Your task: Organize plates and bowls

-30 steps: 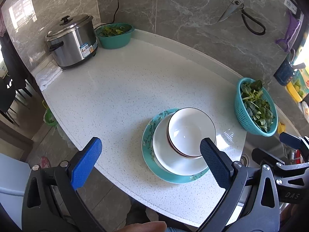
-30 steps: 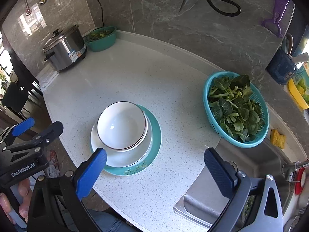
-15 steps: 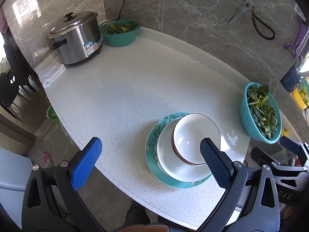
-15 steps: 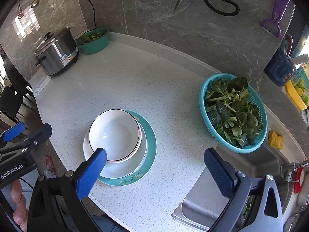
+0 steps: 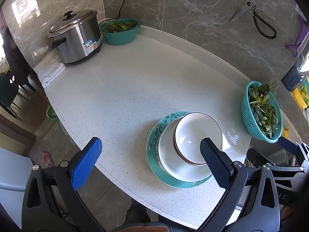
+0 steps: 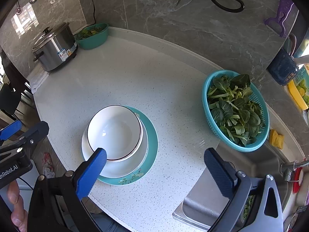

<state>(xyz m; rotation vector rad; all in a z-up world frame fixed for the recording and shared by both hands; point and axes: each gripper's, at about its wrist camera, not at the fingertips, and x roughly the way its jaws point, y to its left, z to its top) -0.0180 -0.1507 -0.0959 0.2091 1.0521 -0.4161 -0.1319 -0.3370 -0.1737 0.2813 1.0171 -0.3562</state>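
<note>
A white bowl (image 5: 195, 133) with a dark rim sits nested on a white plate (image 5: 170, 158), which rests on a teal floral plate (image 5: 152, 147) near the counter's front edge. The same stack shows in the right wrist view: bowl (image 6: 115, 131), white plate (image 6: 125, 166), teal plate (image 6: 152, 141). My left gripper (image 5: 150, 160) is open and empty, held above and in front of the stack. My right gripper (image 6: 154, 170) is open and empty, held above the stack's right side. Neither gripper touches the dishes.
A teal colander of leafy greens (image 6: 235, 110) stands right of the stack. A steel rice cooker (image 5: 75, 36) and a green bowl of scraps (image 5: 119, 31) stand at the back left. A sink (image 6: 208, 203) lies at the front right. Scissors (image 5: 255, 9) hang on the wall.
Both grippers have drawn back and up from the stack, which looks smaller and farther. Both stay open. The dishes have not moved.
</note>
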